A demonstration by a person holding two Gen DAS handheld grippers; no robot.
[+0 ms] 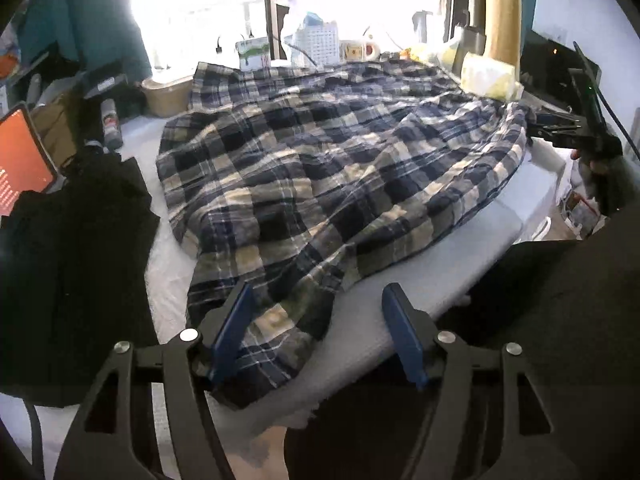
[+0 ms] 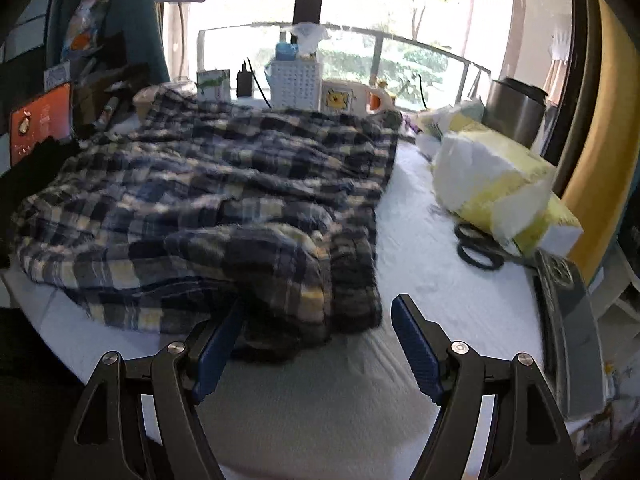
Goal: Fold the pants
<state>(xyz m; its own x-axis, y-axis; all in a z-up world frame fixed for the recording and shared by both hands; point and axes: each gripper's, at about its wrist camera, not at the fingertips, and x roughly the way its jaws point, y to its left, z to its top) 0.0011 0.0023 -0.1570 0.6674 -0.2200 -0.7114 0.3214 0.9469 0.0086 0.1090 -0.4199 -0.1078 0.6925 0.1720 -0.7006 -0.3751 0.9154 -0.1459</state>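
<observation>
The blue, black and cream plaid pants (image 1: 320,160) lie spread and rumpled over the white table (image 1: 400,280). My left gripper (image 1: 316,300) is open, its blue pads either side of the near leg end at the table's front edge. In the right wrist view the pants (image 2: 200,200) fill the left and middle. My right gripper (image 2: 320,312) is open at the bunched waistband corner, with its left pad against the cloth. The right gripper also shows in the left wrist view (image 1: 560,128) at the pants' far right edge.
A black garment (image 1: 72,260) lies at the left beside an orange tablet (image 1: 20,160). A yellow and white package (image 2: 500,188), black scissors (image 2: 476,248) and a grey device (image 2: 568,320) sit at the right. A white basket (image 2: 296,84), mug and boxes line the window.
</observation>
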